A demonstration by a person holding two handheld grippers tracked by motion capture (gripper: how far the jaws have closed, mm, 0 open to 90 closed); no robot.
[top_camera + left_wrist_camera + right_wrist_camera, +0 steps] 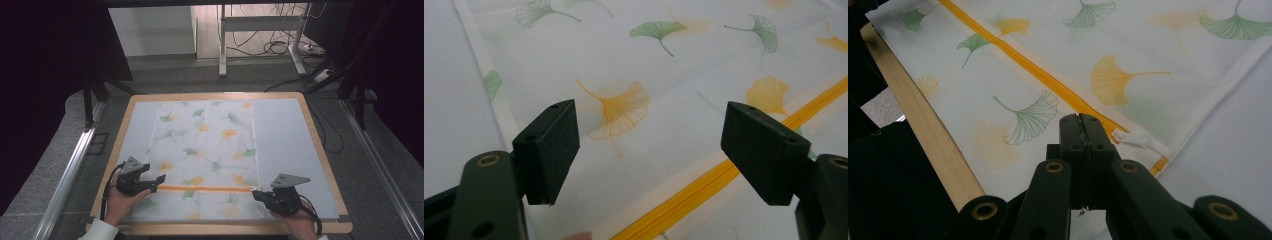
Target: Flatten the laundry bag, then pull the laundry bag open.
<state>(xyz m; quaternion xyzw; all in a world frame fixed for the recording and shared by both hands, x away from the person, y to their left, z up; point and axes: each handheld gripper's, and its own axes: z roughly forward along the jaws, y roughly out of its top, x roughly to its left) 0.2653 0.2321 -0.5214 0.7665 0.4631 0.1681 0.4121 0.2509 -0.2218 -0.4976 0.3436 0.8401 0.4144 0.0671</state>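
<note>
A white mesh bag [205,155] printed with ginkgo leaves lies flat on the tabletop [320,150], its orange zipper [205,188] running across the near end; the left tongs [156,181] stand wide open over the zipper's left end, nothing between them; the right tongs [256,194] are closed with nothing held, just beside the white zipper pull [1138,140]

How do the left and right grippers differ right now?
The left gripper has its jaws wide apart, while the right gripper has them shut with nothing visibly between them. The left sits over the zipper near its left end, the right by the white pull at the other end. Both point at the leaf-print bag.
</note>
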